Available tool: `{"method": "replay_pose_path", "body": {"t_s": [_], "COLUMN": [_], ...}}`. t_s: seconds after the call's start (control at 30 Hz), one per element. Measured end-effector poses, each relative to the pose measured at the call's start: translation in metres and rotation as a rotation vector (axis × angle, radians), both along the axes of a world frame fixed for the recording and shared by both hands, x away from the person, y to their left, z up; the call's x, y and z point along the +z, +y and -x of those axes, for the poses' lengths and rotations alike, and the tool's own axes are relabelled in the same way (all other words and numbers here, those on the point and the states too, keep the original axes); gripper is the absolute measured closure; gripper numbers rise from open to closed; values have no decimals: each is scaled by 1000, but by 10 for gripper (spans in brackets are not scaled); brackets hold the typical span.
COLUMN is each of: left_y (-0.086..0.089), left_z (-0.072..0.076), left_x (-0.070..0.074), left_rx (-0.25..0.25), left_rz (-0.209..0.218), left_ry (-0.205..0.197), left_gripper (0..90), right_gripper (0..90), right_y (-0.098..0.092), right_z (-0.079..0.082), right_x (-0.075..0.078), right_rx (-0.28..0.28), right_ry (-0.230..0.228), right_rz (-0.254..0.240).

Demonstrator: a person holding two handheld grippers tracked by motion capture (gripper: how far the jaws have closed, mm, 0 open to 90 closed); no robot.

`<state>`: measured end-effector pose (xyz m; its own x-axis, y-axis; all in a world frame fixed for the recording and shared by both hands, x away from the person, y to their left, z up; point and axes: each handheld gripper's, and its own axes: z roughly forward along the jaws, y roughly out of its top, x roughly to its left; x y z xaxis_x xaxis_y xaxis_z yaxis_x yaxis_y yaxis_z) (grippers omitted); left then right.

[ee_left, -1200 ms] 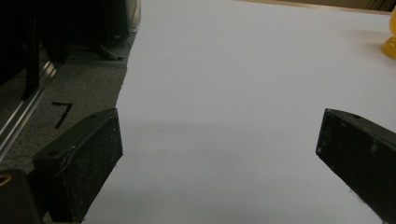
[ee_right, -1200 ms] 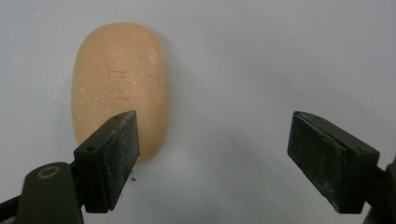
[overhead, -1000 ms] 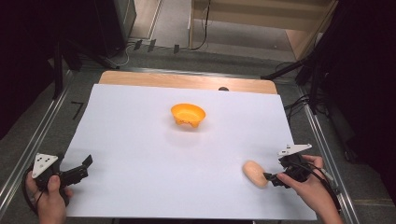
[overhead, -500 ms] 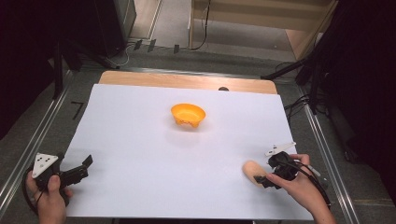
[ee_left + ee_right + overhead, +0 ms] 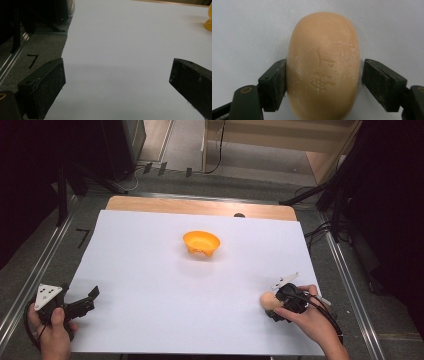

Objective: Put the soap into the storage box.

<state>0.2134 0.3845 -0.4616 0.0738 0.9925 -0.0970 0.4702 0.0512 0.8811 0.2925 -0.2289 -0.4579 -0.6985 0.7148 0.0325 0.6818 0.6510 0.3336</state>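
Right gripper around a bar of soap, left gripper waiting.

From the high view, the right gripper (image 5: pixel 278 309) sits low at the near right of the white sheet (image 5: pixel 150 270), with the tan soap (image 5: pixel 268 302) right at its tip; how the jaws stand is too small to tell there. The orange bowl (image 5: pixel 201 242) sits well apart, toward the far side. The left gripper (image 5: pixel 89 301) rests at the near left corner. The left gripper view shows its jaws spread wide over bare sheet, nothing between them. The right gripper view shows the soap (image 5: pixel 323 65) lying between jaws that have just been closing: the left one touches it, the right one has a thin gap.
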Motion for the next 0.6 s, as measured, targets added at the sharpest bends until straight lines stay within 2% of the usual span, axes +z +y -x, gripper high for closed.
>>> {"method": "replay_pose_path", "body": {"t_s": [0.07, 0.23, 0.27, 0.43, 0.57, 0.6], "left_y": [0, -1, -1, -1, -1, -1], "left_z": [0, -1, -2, -2, -3, -3], "left_x": [0, 0, 0, 0, 0, 0], "left_rx": [0, -1, -3, -5, -9, -10], "left_rz": [-2, -4, -5, -5, -6, -6], "left_ry": [5, 11, 14, 17, 25, 26], "left_gripper": [12, 12, 12, 12, 12, 12], "right_gripper": [285, 291, 295, 295, 302, 328], "right_y": [1, 5, 9, 14, 12, 12], "right_z": [-3, -7, -8, -13, -13, -12], "right_x": [1, 3, 3, 4, 4, 4], "right_rx": [-4, 15, 10, -4, 7, 10], "right_ry": [12, 42, 58, 90, 86, 83], "right_rz": [20, 58, 85, 116, 111, 107]}}
